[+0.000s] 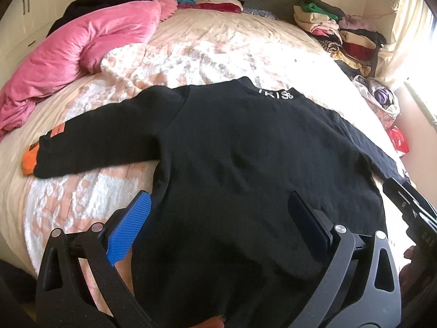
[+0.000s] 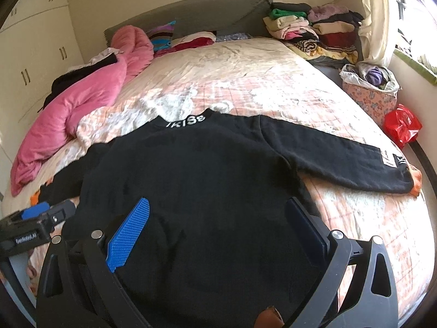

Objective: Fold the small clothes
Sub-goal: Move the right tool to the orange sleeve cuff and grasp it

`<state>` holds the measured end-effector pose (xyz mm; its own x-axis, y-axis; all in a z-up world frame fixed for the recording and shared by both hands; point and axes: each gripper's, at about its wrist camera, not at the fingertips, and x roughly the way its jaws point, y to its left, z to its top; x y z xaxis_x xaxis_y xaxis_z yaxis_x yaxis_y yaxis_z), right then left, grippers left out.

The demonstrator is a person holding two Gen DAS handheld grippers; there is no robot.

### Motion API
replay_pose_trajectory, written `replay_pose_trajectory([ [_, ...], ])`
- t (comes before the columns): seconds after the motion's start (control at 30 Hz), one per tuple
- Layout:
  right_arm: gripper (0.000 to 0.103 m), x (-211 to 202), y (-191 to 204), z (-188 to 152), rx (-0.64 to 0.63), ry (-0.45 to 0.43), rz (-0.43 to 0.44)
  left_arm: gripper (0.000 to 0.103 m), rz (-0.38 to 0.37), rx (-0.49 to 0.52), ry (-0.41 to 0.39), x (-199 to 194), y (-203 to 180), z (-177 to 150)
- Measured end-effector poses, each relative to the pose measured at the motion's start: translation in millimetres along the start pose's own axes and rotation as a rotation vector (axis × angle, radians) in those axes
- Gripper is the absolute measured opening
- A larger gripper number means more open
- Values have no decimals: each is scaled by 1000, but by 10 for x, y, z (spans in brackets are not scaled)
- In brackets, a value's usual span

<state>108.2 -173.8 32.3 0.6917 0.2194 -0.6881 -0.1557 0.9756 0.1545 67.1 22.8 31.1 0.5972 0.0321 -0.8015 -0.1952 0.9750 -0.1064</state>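
Bedroom scene: one black sweater [image 2: 207, 180] is spread flat on a bed [image 2: 245, 76], both sleeves stretched outward, orange cuffs [image 1: 29, 161] at the ends. White lettering reading "KISS" [image 2: 188, 120] is seen on the collar. Two claws are held over the hem, left claw [image 1: 218, 218] and right claw [image 2: 218, 224], each spread wide with nothing gripped. One pink blanket [image 2: 82, 104] and folded clothes [image 2: 314, 30] are piled along the bed's edges.
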Motion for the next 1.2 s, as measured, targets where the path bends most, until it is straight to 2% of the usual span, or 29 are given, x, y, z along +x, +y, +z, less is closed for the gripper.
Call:
replay_pose_trajectory([
  [0.3, 99, 157, -9, 292, 47, -13, 21, 94, -4, 9, 14, 139, -77, 280],
  [0.43, 99, 215, -25, 419, 45, -26, -2, 94, 10, 26, 13, 205, -151, 414],
  [0.63, 99, 305, -181, 542, 74, -31, -27, 94, -18, 36, 15, 320, -241, 634],
  [0.77, 99, 384, -390, 617, 122, -30, -63, 94, -9, 61, 4, 390, -335, 791],
  [0.87, 99, 460, -604, 657, 154, -32, -133, 94, -5, 66, -2, 453, -371, 879],
  [1.07, 99, 595, -1100, 666, 251, -13, -216, 94, 5, 66, 21, 636, -393, 948],
  [1.2, 99, 628, -1401, 625, 302, -8, -269, 94, -28, 93, 41, 756, -459, 933],
])
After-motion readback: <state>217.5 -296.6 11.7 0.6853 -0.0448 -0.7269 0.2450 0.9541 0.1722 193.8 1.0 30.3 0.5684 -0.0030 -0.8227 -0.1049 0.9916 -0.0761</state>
